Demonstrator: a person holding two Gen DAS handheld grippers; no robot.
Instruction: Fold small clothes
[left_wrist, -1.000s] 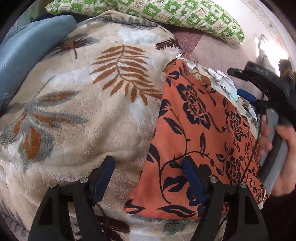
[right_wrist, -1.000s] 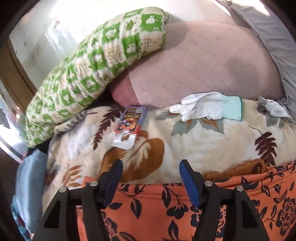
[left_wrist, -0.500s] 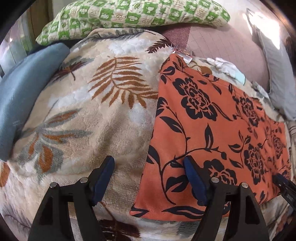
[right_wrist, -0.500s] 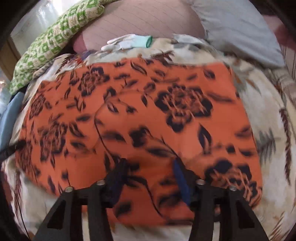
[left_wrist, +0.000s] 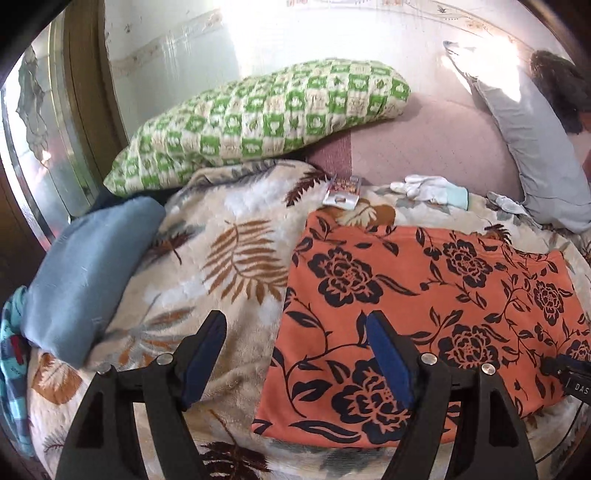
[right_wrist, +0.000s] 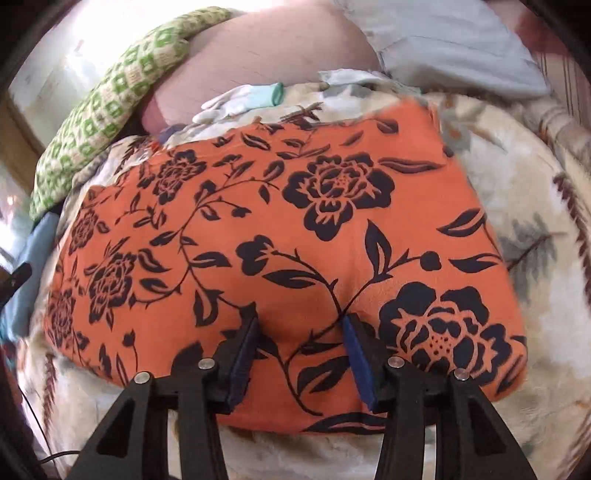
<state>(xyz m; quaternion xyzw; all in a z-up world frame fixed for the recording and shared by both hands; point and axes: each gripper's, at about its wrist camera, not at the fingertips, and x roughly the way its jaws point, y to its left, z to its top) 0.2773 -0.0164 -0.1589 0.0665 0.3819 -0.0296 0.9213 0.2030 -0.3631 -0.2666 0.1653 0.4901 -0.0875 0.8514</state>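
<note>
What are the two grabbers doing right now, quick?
Left gripper: open, holding nothing, above the leaf blanket.
Right gripper: open, fingertips pressing into the orange flowered cloth, not clamped on it.

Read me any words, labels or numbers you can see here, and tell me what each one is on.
"DAS", cut off by the picture edge: on the black device at the right edge of the left wrist view.
Small packet on the blanket: printed, but too small and blurred to read.
Nothing else bears text.
</note>
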